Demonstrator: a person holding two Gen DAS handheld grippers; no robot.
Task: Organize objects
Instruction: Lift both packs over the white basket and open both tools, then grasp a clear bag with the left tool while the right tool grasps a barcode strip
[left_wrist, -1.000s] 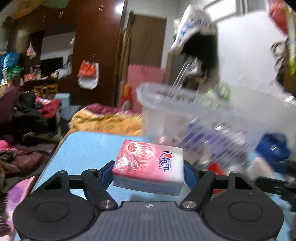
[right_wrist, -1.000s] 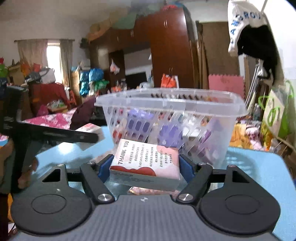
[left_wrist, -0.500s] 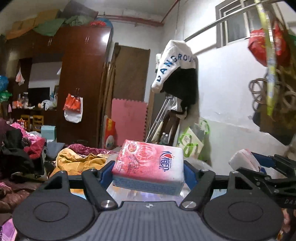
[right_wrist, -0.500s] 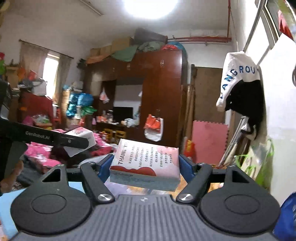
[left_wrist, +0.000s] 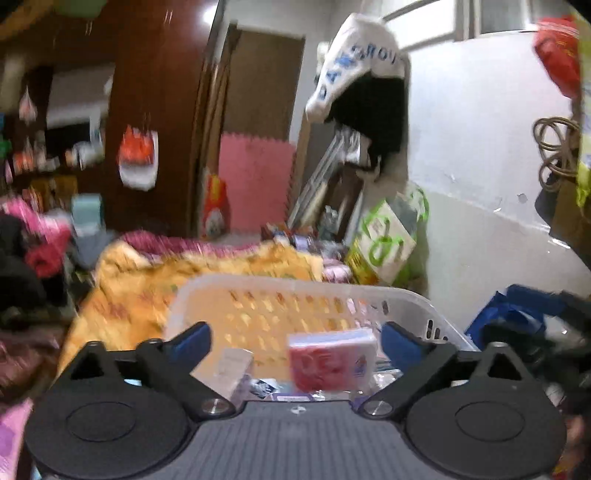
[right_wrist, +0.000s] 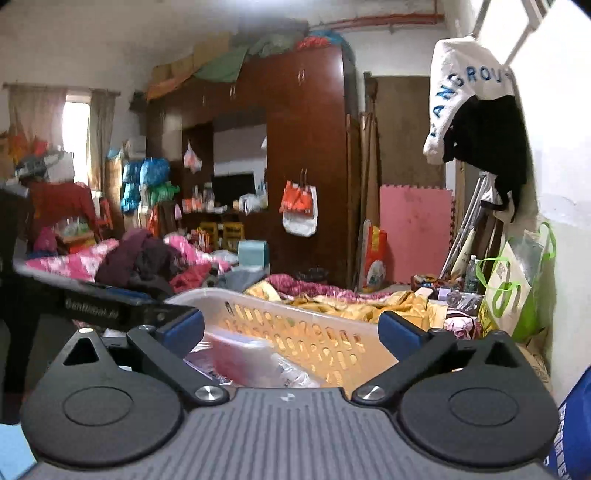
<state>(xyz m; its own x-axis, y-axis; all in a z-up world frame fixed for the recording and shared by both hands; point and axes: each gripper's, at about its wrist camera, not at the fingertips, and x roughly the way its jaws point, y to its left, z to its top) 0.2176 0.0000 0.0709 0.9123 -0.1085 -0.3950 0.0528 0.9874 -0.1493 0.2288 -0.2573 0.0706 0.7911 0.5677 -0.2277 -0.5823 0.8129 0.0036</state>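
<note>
A clear perforated plastic basket sits just ahead of both grippers and also shows in the right wrist view. My left gripper is open above it. A pink-and-red tissue pack is blurred inside the basket between the spread fingers, touching neither. My right gripper is open and empty over the basket. A blurred pink-and-white packet lies in the basket below it. Other small packs lie in the basket.
The left gripper's body reaches in from the left in the right wrist view. A yellow blanket lies behind the basket. A blue bag stands at the right by the white wall. A green-and-white bag leans on the wall.
Both grippers opened and let go of their tissue packs, which dropped into the basket. Both views tilted down, so the basket is now in front.
</note>
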